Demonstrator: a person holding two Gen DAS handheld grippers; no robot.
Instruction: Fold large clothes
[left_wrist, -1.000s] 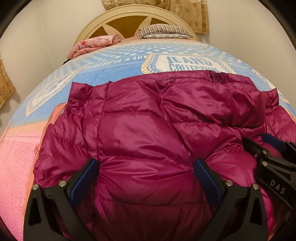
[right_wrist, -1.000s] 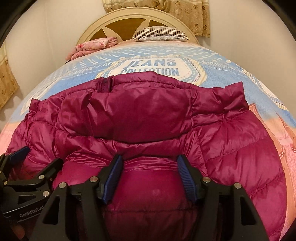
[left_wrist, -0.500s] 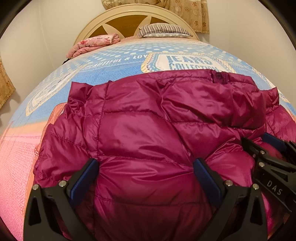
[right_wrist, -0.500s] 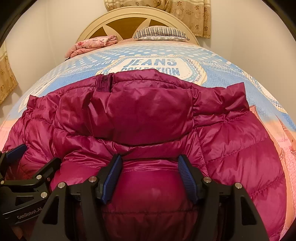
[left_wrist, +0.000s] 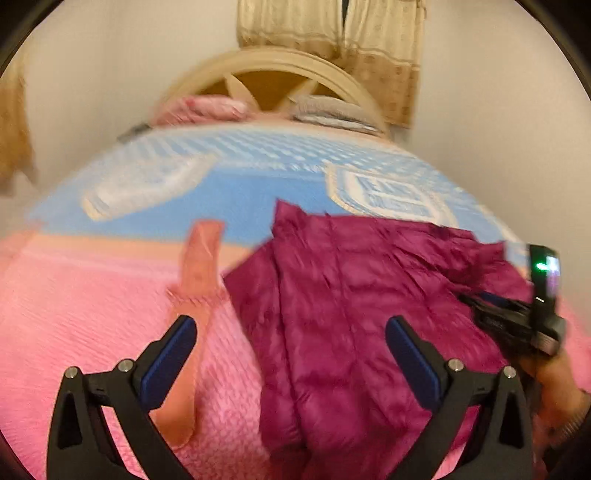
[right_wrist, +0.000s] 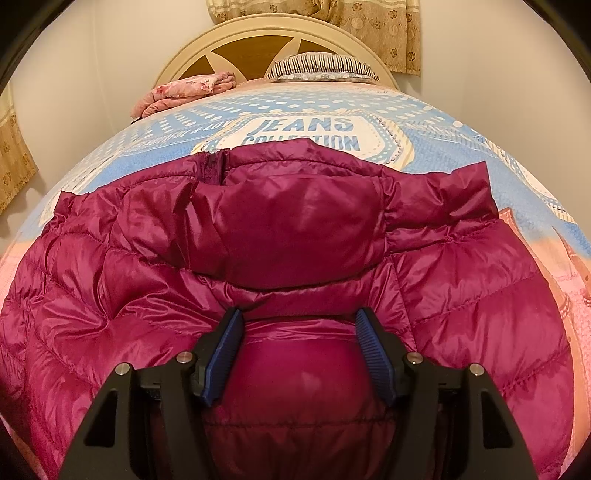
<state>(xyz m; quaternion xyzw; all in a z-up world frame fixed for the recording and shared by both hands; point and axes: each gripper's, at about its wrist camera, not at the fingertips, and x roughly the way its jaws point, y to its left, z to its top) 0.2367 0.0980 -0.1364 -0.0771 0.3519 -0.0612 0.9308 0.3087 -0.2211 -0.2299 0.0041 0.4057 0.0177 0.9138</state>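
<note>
A magenta puffer jacket (right_wrist: 295, 229) lies spread on the bed, its hood folded down on top. My right gripper (right_wrist: 298, 314) sits at the jacket's near edge, its blue pads (right_wrist: 221, 354) pressed on a bulging fold of the fabric. In the blurred left wrist view the jacket (left_wrist: 351, 295) lies to the right. There my left gripper (left_wrist: 290, 325) stands wide open over the pink bed cover (left_wrist: 92, 314) and the jacket's left edge, with nothing gripped. The right gripper (left_wrist: 491, 310) shows at the far right of that view, held by a hand (left_wrist: 554, 387).
The bed cover (right_wrist: 424, 122) is blue with lettering farther back. A folded pink blanket (right_wrist: 184, 90) and a striped pillow (right_wrist: 321, 66) lie by the cream headboard (right_wrist: 258, 33). Curtains (right_wrist: 369, 22) hang behind, and walls close in on both sides.
My left gripper has swung off the jacket to the left and risen slightly, still open, and is gone from the right wrist view. The right gripper has kept still on the fold.
</note>
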